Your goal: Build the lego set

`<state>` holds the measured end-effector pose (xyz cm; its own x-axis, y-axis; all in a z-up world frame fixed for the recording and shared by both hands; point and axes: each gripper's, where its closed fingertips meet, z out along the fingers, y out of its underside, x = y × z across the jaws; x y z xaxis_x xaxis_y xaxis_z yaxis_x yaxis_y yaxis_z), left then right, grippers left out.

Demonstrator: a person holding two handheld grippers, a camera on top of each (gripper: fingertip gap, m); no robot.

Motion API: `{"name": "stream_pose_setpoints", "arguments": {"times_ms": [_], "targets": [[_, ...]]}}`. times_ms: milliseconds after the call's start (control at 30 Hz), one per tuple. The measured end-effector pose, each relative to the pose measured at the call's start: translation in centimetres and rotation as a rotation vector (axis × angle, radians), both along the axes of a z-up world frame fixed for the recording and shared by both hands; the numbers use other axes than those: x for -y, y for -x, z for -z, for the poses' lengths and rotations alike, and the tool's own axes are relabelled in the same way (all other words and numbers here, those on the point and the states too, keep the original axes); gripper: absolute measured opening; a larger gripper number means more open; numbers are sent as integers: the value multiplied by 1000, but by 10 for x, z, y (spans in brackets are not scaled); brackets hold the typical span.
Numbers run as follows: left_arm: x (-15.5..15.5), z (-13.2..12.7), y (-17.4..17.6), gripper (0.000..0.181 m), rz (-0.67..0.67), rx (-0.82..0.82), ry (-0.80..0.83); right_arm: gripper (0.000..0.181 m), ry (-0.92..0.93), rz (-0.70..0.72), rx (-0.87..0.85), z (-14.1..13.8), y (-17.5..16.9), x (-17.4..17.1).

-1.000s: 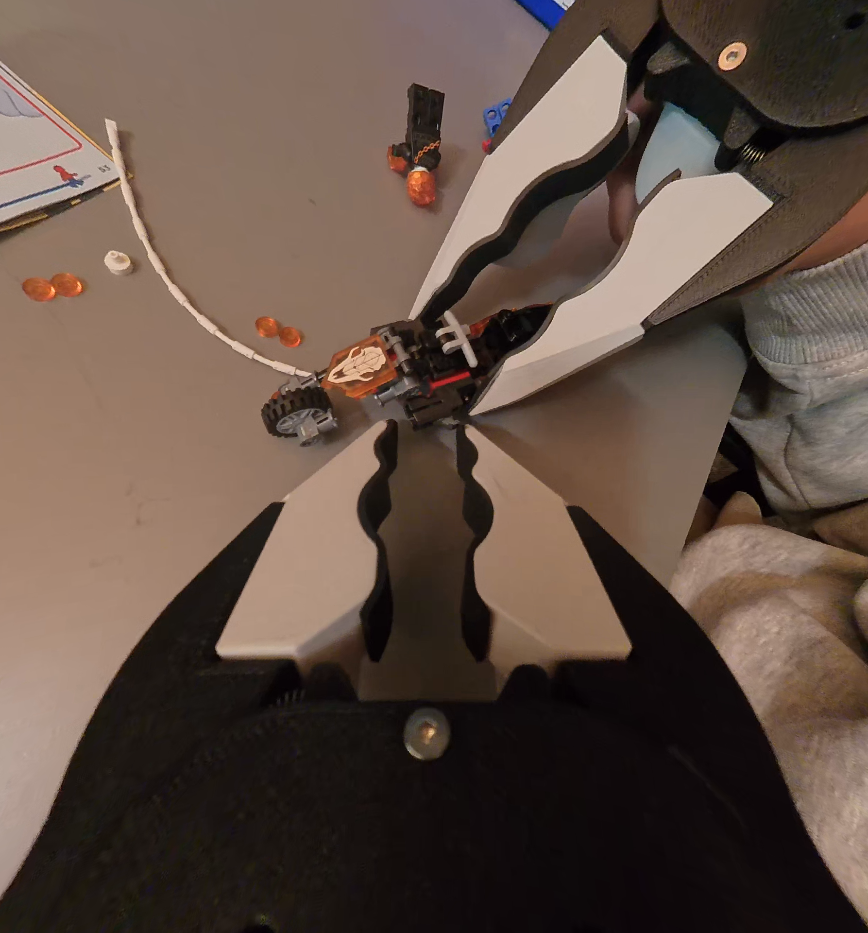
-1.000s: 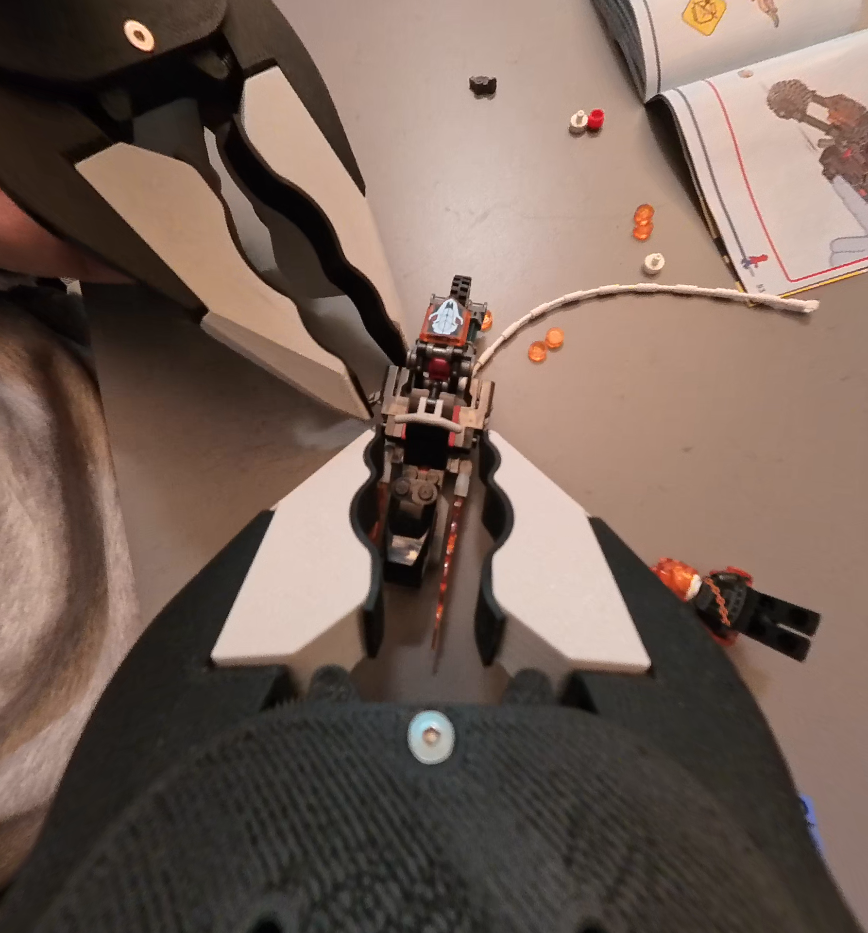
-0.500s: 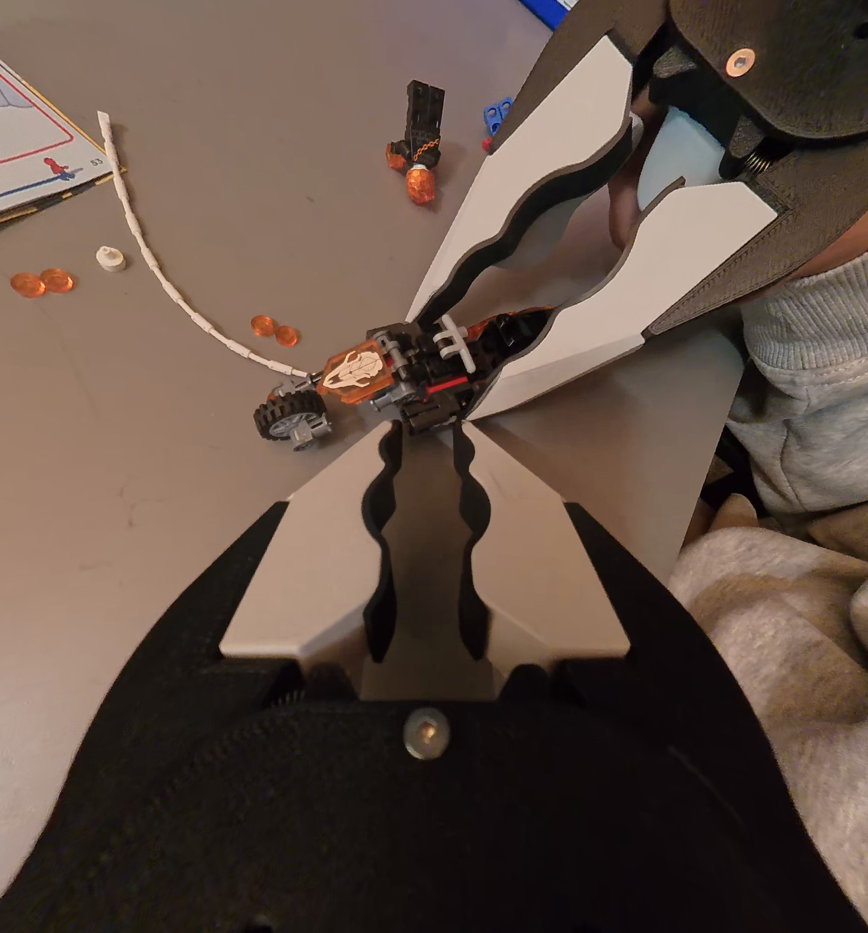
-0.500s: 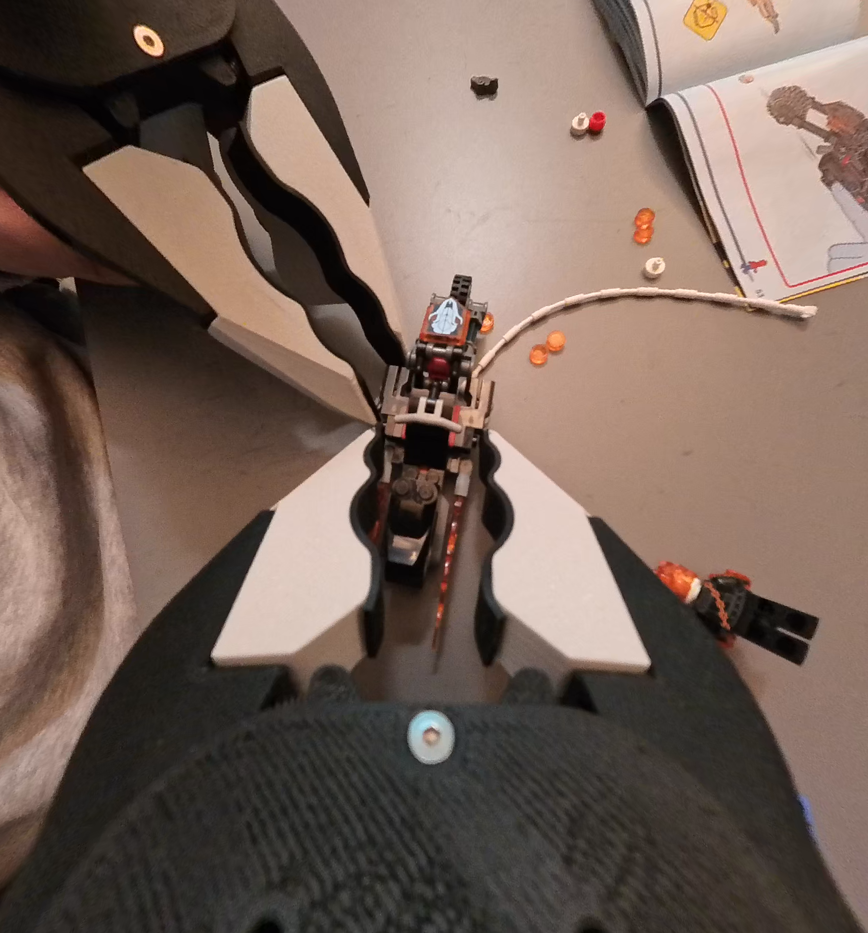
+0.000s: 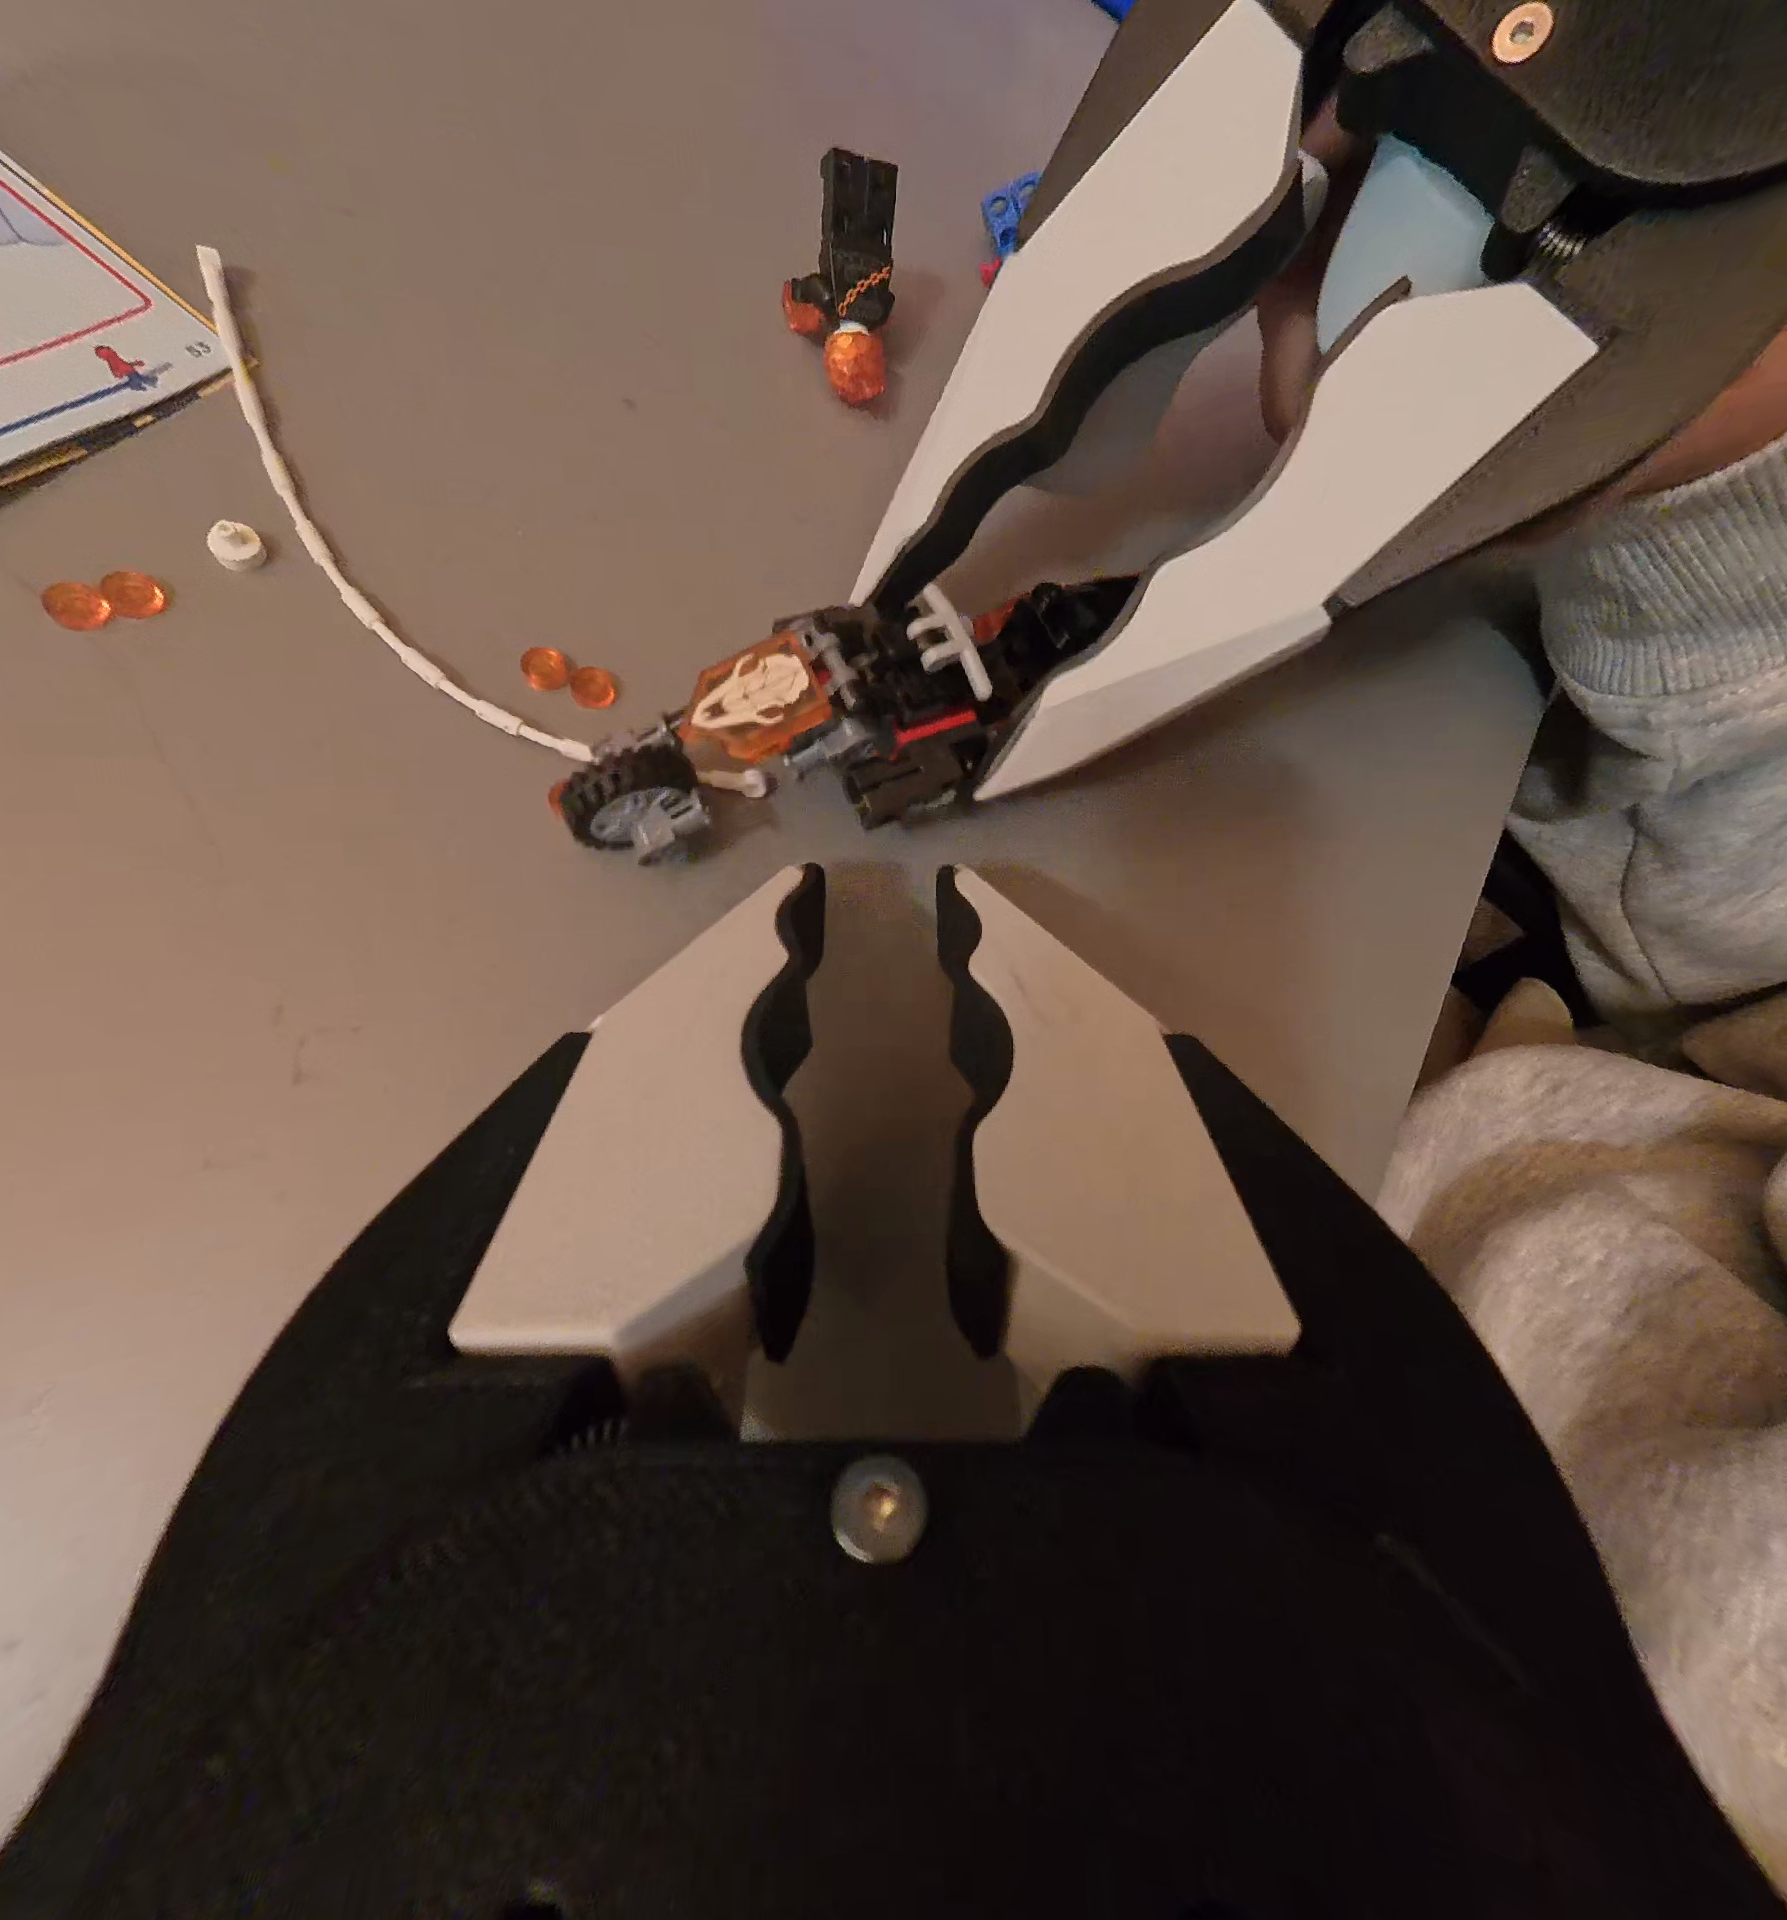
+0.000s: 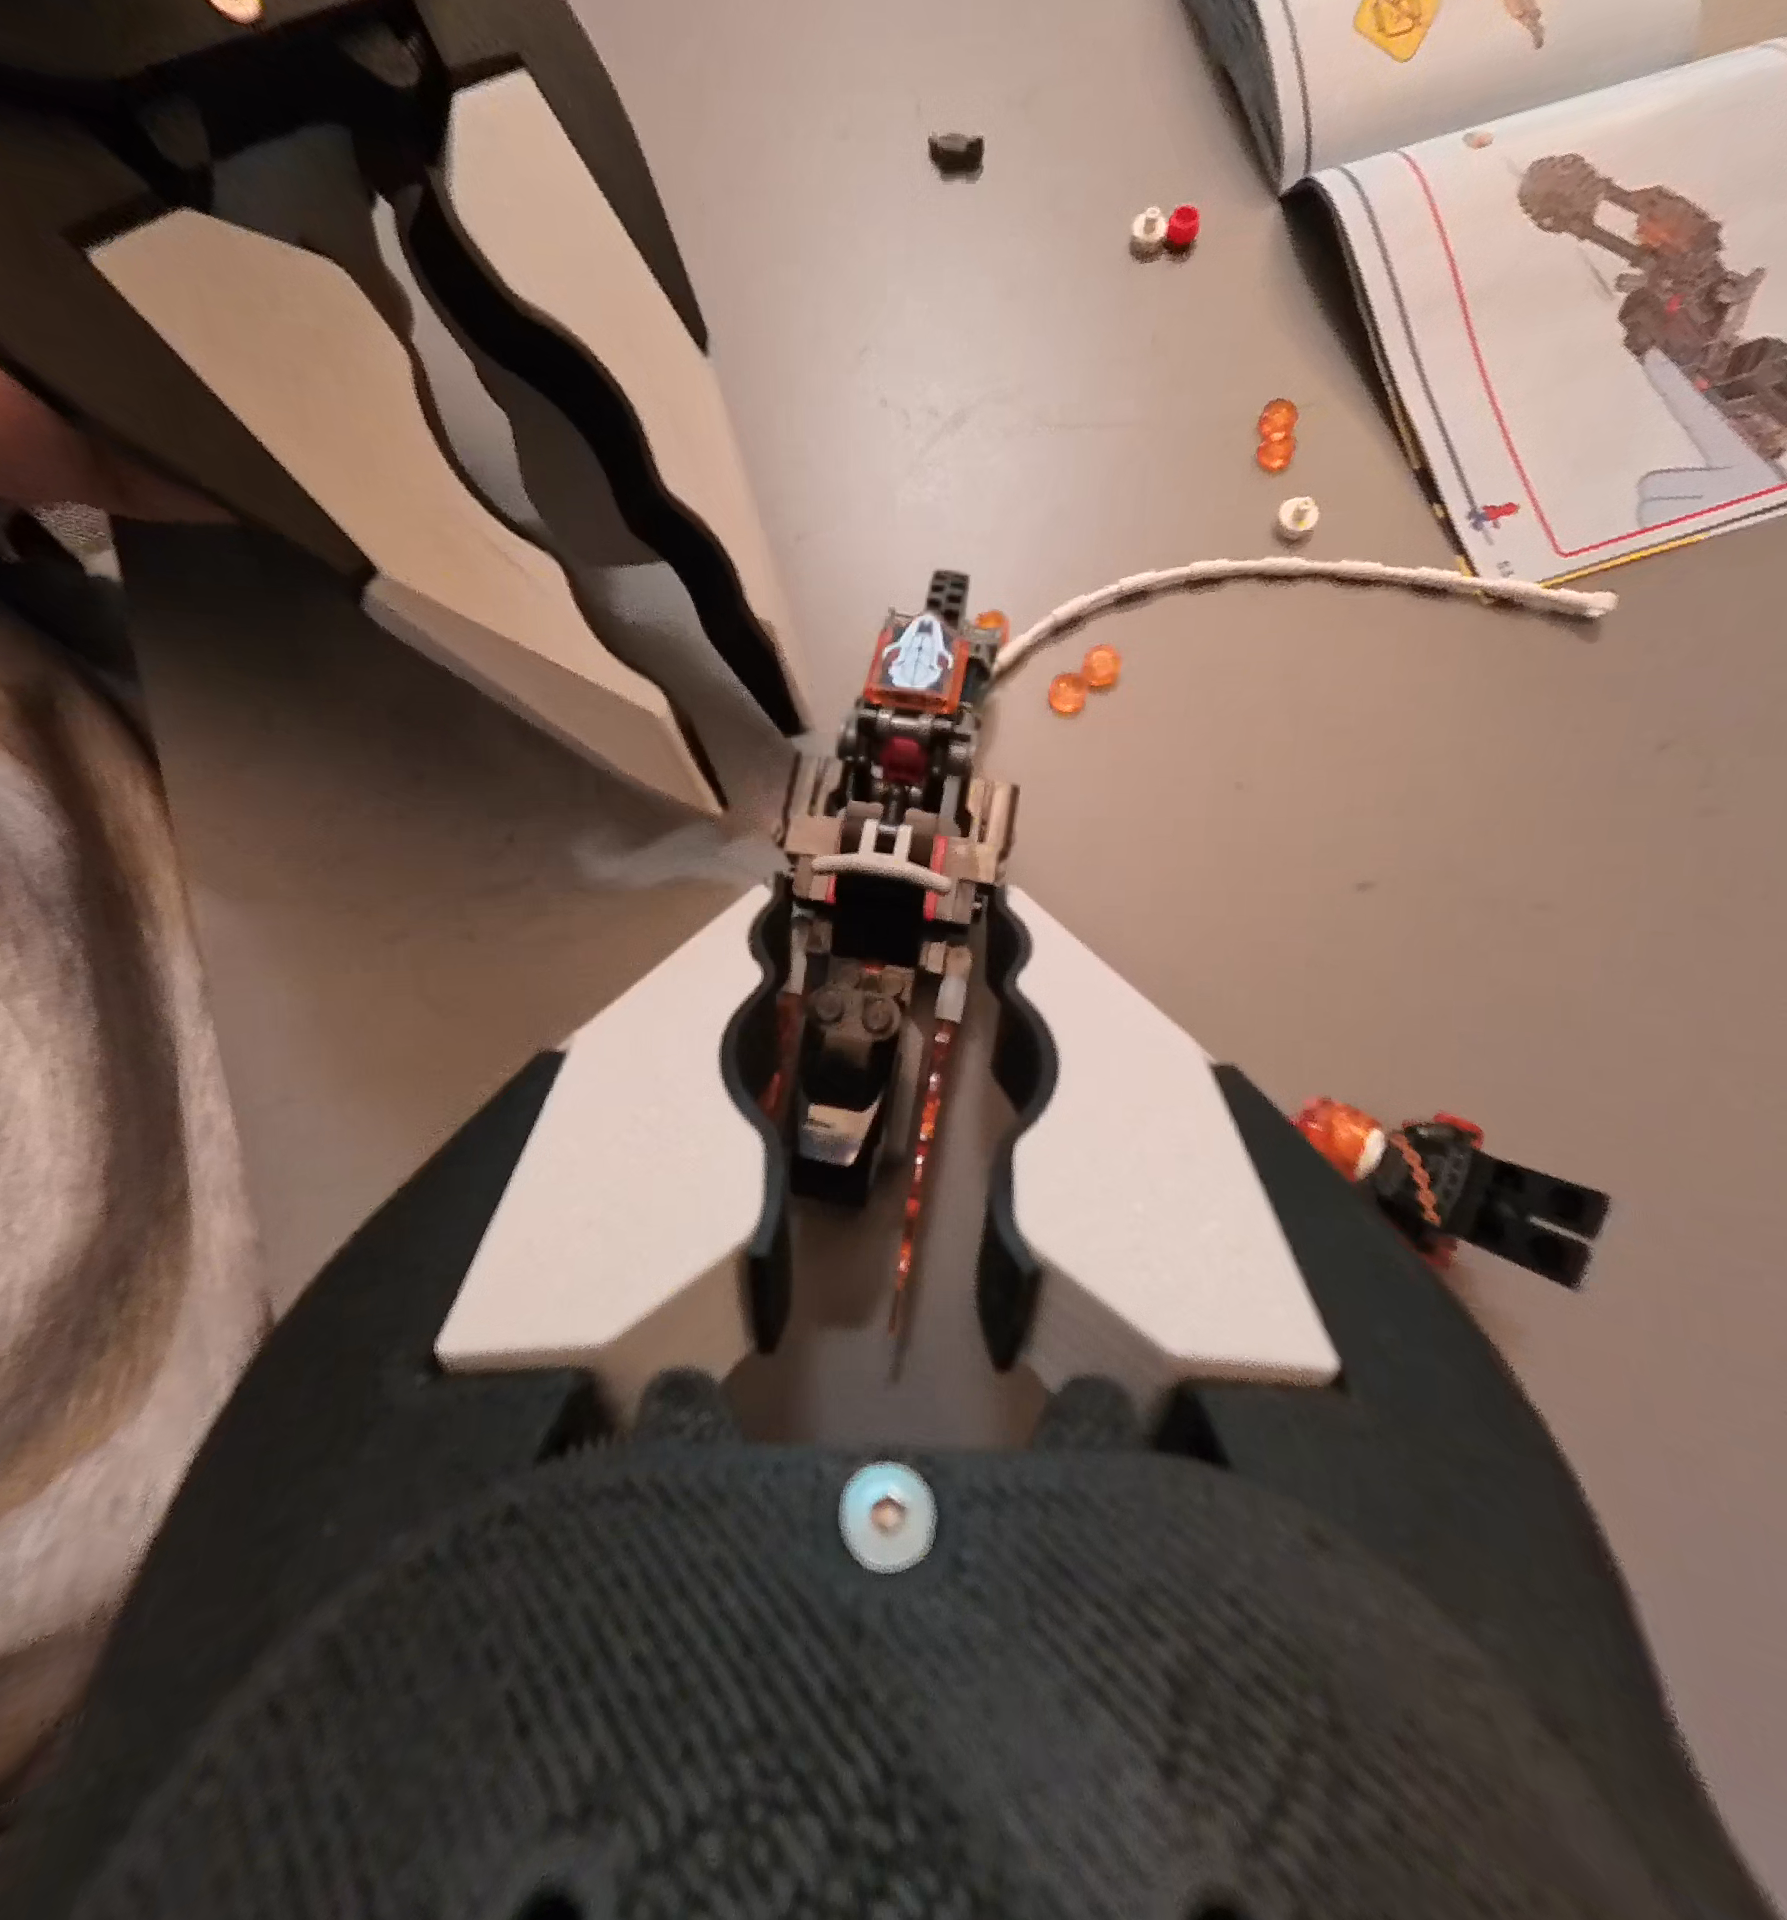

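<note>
We hold the half-built Lego motorcycle (image 6: 894, 883) by its rear in our right gripper (image 6: 884, 914), whose two fingers press against the model's sides, the front wheel (image 5: 631, 800) resting on the grey table (image 5: 401, 1039). The orange skull-printed plate (image 5: 759, 694) sits over the forks, and a white segmented chain (image 5: 349, 592) curves away from the wheel toward the open instruction booklet (image 6: 1616, 312). Our left gripper (image 5: 878, 883) hangs just beside the motorcycle's flank, its jaws parted to a narrow gap and holding nothing.

By our reading the frame, forks, front wheel and handlebar are in place; we cannot tell from here whether a rear wheel is fitted. Loose parts remain: two orange round studs (image 5: 567, 675) just beside the front wheel, two more orange studs (image 5: 104, 601) and a white round stud (image 5: 236, 542) beyond the chain, a white and red pair (image 6: 1164, 229) farther off, and a small black piece (image 6: 956, 149) beyond that. The flame-headed minifigure (image 6: 1440, 1174) lies on its back, well apart from the motorcycle and not yet seated.
</note>
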<state>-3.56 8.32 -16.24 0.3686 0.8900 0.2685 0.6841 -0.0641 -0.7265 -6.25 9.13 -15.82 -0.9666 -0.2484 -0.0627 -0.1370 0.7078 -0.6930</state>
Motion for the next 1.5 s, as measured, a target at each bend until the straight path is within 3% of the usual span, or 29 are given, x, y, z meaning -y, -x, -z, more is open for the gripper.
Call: {"name": "stream_pose_setpoints", "arguments": {"times_ms": [333, 533, 1033, 1167, 1367, 1500], "targets": [[27, 0, 1, 27, -15, 14, -18, 36, 11, 42, 26, -8, 21, -22], [48, 5, 20, 24, -80, -13, 109, 36, 12, 84, 24, -8, 31, -34], [44, 9, 36, 7, -51, 4, 121, 36, 2, 45, 49, -2, 22, -34], [26, -11, 29, 6, -10, -68, -45, 36, 5, 34, 62, 0, 21, -35], [-24, -36, 12, 5, 101, 21, -611, 36, 21, 4, 63, 0, 17, -33], [-26, -32, 11, 5, 108, 30, -583, 36, 35, -28, 75, -1, 12, -33]]}}
